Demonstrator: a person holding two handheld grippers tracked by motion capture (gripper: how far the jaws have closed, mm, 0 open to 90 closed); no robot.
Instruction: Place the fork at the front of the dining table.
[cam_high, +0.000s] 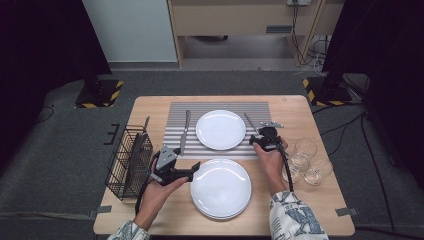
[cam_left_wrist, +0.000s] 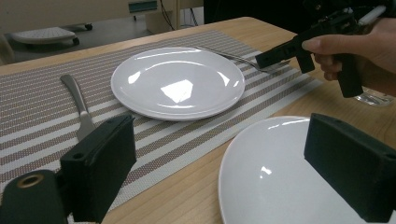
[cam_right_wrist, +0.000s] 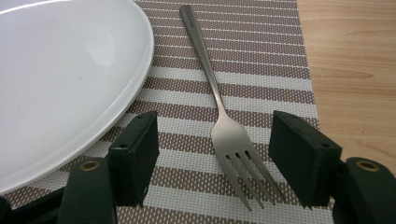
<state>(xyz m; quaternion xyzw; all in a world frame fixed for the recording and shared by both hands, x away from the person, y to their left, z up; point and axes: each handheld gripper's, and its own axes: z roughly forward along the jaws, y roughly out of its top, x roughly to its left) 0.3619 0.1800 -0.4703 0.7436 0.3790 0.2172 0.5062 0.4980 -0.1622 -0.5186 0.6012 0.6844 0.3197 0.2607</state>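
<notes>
From the high view I am seeing the right gripper (cam_high: 265, 136) sitting at the right edge of the striped mat (cam_high: 175, 112), just beside the far plate (cam_high: 220, 129), with the fork (cam_high: 249, 122) showing as a thin sliver above it; the right gripper view is giving me what that angle is hiding: the fork (cam_right_wrist: 219, 112) is lying flat on the mat (cam_right_wrist: 261, 42), tines toward the camera, between jaws that are standing apart and not pressing on it; the plate (cam_right_wrist: 56, 79) is lying close at its left. The left gripper (cam_high: 176, 169) is hovering beside the near plate (cam_high: 220, 188); its own view is showing its jaws spread wide with nothing between them, over the mat's edge and the near plate's rim (cam_left_wrist: 243, 158); that view is also catching the knife (cam_left_wrist: 80, 107) left of the far plate, and the right gripper (cam_left_wrist: 275, 56) low over the fork (cam_left_wrist: 233, 56). The high view alone is giving me the wire basket (cam_high: 129, 160) at the left and the glasses (cam_high: 306, 160) at the right.
</notes>
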